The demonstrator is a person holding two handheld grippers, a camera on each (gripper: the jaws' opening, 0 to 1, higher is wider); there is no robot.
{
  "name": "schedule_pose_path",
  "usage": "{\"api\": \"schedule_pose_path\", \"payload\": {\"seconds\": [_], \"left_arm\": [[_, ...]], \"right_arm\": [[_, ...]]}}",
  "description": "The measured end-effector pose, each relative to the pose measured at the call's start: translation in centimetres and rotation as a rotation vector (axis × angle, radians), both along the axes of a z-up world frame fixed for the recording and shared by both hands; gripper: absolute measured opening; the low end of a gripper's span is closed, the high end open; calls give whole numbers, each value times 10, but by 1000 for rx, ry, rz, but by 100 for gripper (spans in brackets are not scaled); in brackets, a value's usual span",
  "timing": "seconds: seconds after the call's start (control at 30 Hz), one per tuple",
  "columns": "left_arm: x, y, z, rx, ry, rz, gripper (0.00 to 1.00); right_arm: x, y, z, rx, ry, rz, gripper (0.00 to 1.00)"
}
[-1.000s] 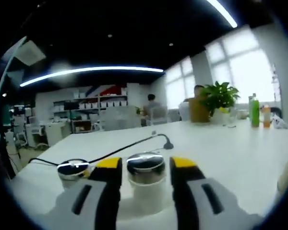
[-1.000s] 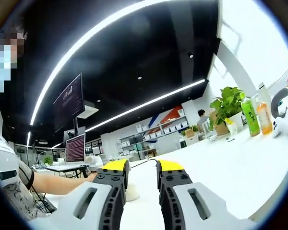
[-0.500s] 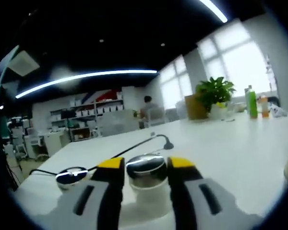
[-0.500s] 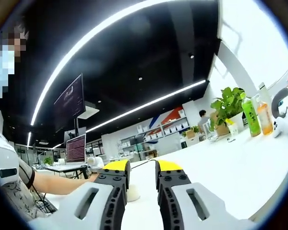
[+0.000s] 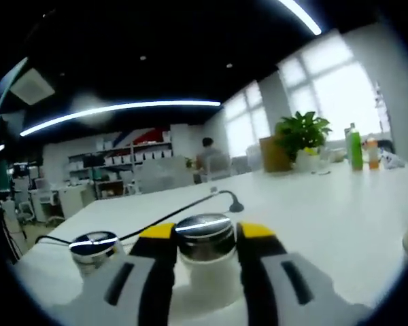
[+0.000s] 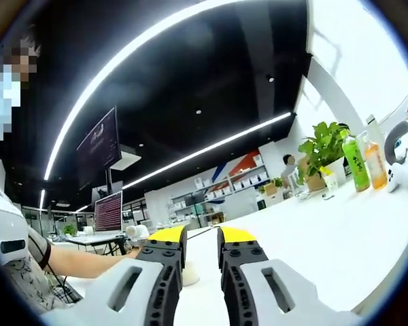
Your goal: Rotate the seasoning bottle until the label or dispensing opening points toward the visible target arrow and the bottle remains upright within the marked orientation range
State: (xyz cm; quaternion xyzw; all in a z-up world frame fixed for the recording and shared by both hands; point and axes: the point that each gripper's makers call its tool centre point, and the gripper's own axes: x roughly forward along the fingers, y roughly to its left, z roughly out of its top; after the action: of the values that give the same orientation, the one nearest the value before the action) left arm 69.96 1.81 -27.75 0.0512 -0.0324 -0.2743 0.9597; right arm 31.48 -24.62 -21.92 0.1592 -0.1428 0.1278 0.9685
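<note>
Seasoning bottle [image 5: 205,261]: upright on white desk [image 5: 326,210], lower centre, clamped between left tongs [image 5: 205,238]. Second bottle [image 5: 93,248] lower left. Right tongs [image 6: 200,239]: narrowly parted, empty. Target arrow, label unseen; rotation progress undeterminable, apparently unfinished.

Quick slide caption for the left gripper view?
Left gripper jaws flank an upright steel-lidded seasoning bottle on the white table.

Open-plan office: desks [image 5: 68,200], monitors [image 6: 107,212], shelving [image 5: 122,153], strip lights [image 5: 122,109].
</note>
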Motion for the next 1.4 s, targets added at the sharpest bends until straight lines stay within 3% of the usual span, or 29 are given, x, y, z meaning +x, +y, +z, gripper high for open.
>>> {"api": "schedule_pose_path", "payload": {"seconds": [0.57,0.73,0.9,1.03,1.17,1.4], "left_arm": [[-16,-3,-3,-7,59,-21,34],[-34,-8,-3,23,56,-47,34],[-55,-9,7,-10,66,-76,34],[-60,-5,16,31,31,-77,34],[-67,6,23,24,30,-77,34],[-107,16,23,-17,43,-95,34]], "right_arm": [[6,4,3,4,-9,20,15],[9,6,8,14,-26,50,15],[16,10,11,34,-37,97,15],[20,15,12,28,-42,136,15],[22,22,17,30,-58,182,15],[28,28,20,41,-75,243,15]]}}
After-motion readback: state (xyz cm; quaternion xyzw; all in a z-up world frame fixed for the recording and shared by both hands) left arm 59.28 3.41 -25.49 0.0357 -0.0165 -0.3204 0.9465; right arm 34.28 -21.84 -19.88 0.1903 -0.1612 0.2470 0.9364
